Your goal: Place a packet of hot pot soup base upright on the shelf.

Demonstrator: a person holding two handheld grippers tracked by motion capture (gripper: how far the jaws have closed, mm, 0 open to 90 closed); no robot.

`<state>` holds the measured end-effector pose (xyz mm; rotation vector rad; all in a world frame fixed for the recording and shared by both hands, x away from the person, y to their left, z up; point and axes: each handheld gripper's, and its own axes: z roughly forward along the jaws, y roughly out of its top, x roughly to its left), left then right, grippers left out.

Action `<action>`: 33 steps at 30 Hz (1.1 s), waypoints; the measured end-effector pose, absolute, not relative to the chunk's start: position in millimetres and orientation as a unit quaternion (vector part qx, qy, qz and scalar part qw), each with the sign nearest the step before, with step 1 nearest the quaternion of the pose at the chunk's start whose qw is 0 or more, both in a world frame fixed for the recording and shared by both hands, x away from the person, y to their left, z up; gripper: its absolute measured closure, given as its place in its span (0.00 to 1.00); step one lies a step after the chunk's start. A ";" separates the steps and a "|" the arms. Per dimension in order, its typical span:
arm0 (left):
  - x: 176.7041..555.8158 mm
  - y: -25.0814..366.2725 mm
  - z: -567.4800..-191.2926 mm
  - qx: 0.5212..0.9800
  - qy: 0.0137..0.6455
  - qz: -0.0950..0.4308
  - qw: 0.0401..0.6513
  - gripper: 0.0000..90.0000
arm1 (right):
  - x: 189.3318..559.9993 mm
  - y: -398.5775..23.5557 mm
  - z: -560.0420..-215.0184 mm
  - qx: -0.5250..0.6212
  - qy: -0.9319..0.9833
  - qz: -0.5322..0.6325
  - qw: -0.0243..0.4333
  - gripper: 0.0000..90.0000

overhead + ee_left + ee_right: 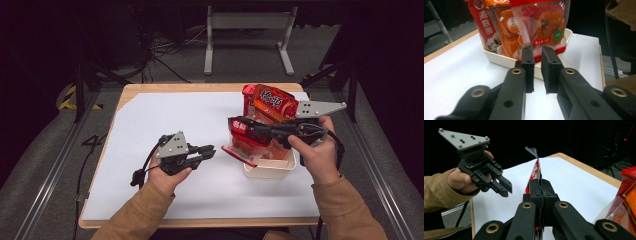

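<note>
White matte tabletop; right gripper fingers pinch crinkly red packet, left gripper fingers slightly parted

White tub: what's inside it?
The white tub holds upright snack bags: a red one, an orange one, and a clear-fronted red bag that the right gripper pinches by its top edge. The bags cover the tub's bottom.

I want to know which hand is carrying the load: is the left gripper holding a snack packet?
No: the left gripper has a bare gap between its jaws, short of the clear packet in the white tray.
</note>
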<state>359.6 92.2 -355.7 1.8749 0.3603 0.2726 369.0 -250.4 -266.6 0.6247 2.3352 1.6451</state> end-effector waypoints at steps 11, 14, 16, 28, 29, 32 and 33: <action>366.1 113.8 -354.5 0.796 0.188 0.129 0.560 0.71 | 375.1 -263.3 -254.7 0.185 0.818 0.528 0.137 1.00; 367.7 119.4 -354.7 0.794 0.196 0.133 0.559 0.70 | 377.2 -267.1 -254.2 0.180 0.822 0.523 0.134 1.00; 367.9 122.5 -354.3 0.792 0.202 0.134 0.560 0.69 | 377.8 -269.2 -254.2 0.179 0.824 0.521 0.133 1.00; 369.3 133.7 -354.0 0.787 0.218 0.141 0.560 0.68 | 379.0 -277.4 -255.6 0.174 0.831 0.513 0.126 1.00; 369.4 134.1 -353.9 0.787 0.217 0.142 0.560 0.68 | 378.8 -277.7 -256.7 0.171 0.832 0.512 0.124 1.00; 369.6 134.1 -353.9 0.786 0.219 0.141 0.560 0.68 | 378.3 -278.5 -258.7 0.168 0.836 0.509 0.121 1.00; 369.9 133.9 -354.1 0.787 0.218 0.142 0.560 0.68 | 378.0 -278.7 -260.1 0.166 0.837 0.508 0.118 1.00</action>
